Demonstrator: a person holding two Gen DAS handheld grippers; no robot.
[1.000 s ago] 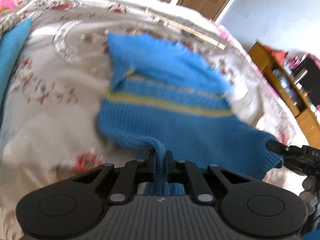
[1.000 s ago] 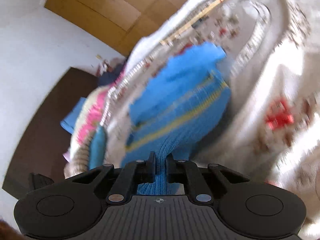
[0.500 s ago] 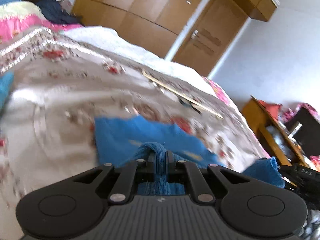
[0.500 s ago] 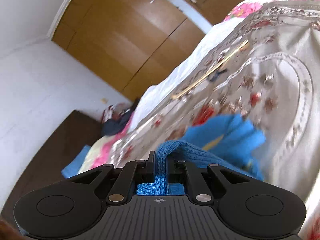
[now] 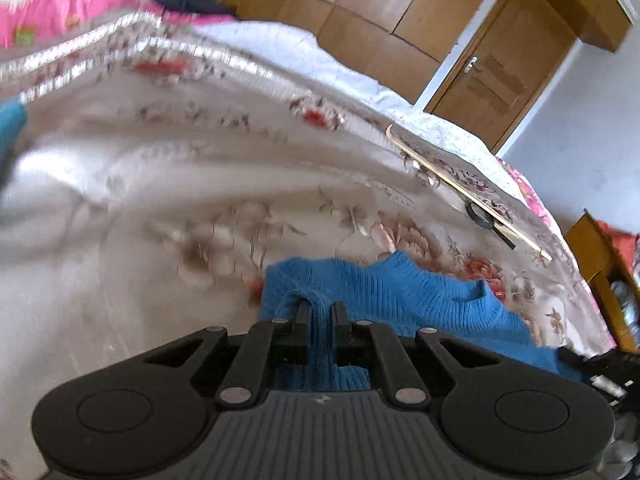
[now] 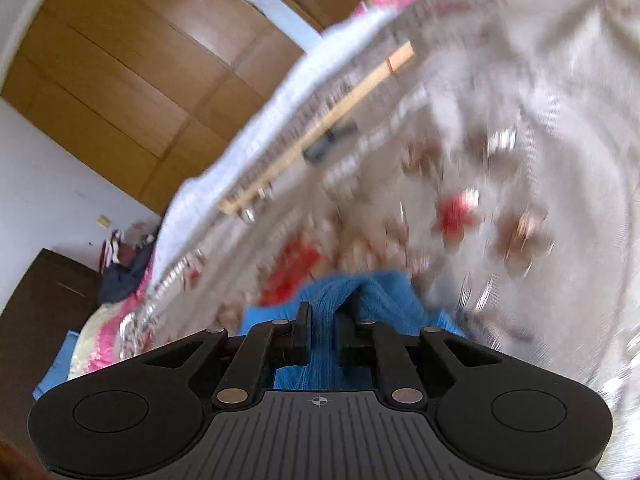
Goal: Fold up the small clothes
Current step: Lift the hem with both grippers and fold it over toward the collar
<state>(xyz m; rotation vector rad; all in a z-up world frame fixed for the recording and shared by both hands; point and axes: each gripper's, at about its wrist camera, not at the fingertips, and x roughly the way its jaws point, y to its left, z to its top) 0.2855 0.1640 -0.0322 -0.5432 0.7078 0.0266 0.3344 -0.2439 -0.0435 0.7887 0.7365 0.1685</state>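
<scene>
While the left gripper point(image 5: 321, 312) is clamping the blue knitted sweater point(image 5: 404, 296), the right gripper point(image 6: 323, 316) is opening around its fold above the floral satin bedspread point(image 5: 168, 200), wooden wardrobes point(image 5: 384, 12) behind.

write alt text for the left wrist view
The left gripper pinches a fold of a blue knit sweater over a floral bedspread. A wooden stick lies beyond, wooden wardrobe doors behind.

Between the matt black plastic fingers point(image 5: 303, 312) sits a sweater point(image 5: 400, 292) of ribbed blue knit. Beyond them the bedspread point(image 5: 160, 184) looks like glossy satin, though blur hides its weave. Further ahead, a pale wooden stick point(image 5: 460, 188) and smooth brown wooden wardrobe point(image 5: 360, 12).
</scene>
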